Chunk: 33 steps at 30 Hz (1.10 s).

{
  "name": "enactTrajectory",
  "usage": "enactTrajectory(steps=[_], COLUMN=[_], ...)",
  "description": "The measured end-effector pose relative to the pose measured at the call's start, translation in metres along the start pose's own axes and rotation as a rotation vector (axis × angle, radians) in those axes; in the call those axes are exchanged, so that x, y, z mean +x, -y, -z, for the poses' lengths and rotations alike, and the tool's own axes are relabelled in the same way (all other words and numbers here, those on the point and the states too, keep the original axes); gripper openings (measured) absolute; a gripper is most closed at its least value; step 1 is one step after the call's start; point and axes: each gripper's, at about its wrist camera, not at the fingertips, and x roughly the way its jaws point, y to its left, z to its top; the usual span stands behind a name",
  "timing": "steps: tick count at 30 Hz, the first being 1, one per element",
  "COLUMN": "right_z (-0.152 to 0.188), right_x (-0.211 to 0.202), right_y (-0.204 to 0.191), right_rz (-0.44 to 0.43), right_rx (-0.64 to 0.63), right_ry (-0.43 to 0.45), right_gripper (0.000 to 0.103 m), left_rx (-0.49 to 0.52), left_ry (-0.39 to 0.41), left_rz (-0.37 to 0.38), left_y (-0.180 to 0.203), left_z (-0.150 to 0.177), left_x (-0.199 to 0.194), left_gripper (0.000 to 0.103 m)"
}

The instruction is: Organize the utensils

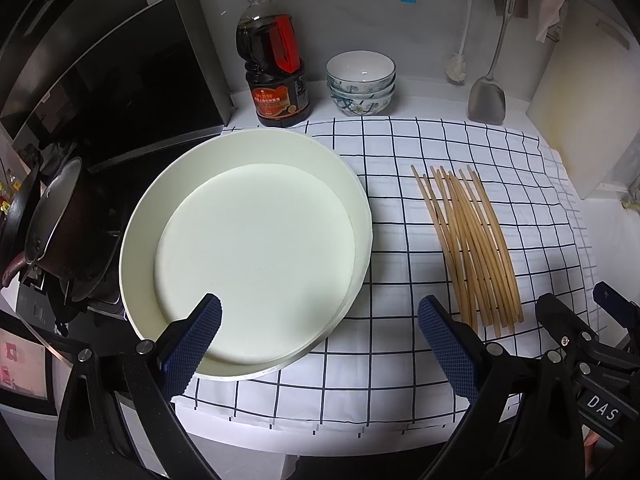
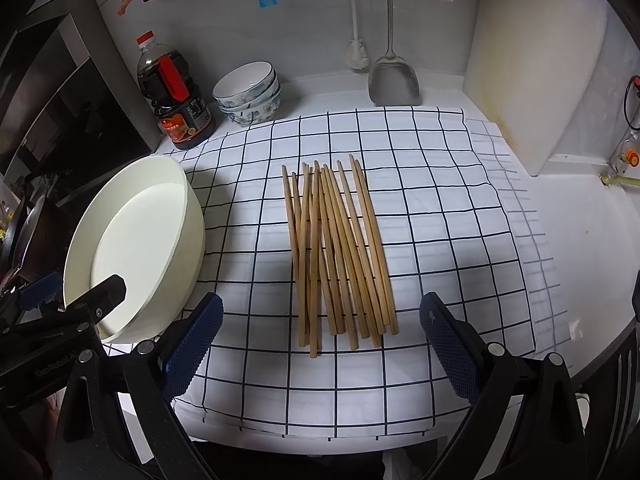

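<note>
Several wooden chopsticks (image 2: 340, 252) lie in a loose fanned pile on a white checked cloth (image 2: 440, 220); they also show in the left wrist view (image 1: 472, 248). A round cream tray (image 1: 248, 248) sits on the cloth's left side, empty, and shows in the right wrist view (image 2: 136, 240) too. My left gripper (image 1: 320, 320) is open and empty, its left finger over the tray's near rim. My right gripper (image 2: 320, 320) is open and empty, just in front of the near ends of the chopsticks.
A soy sauce bottle (image 1: 276, 64) and stacked bowls (image 1: 360, 84) stand at the back. A metal spatula (image 1: 490, 88) and a white brush (image 1: 460, 60) hang on the wall. A cutting board (image 2: 536, 76) leans at right. A dark pot (image 1: 60, 232) sits at left.
</note>
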Motion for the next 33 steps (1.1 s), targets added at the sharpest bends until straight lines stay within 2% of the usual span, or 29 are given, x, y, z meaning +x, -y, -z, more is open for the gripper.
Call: enactTrajectory(steps=[20,28,33], right_z=[0.003,0.012,0.016], right_x=[0.0,-0.002,0.007], right_y=[0.002,0.021,0.043], right_rz=[-0.012,-0.026,-0.021], right_rx=[-0.002,-0.001,0.005], right_ry=[0.002,0.05,0.037], right_gripper=[0.094,0.094,0.094], left_rx=[0.001,0.043,0.06], left_ry=[-0.002,-0.009,0.01], left_rz=[0.007,0.048,0.074], left_y=[0.002,0.024,0.043], left_z=[0.002,0.009,0.013], left_x=[0.001,0.01,0.017], left_gripper=[0.097,0.097,0.097])
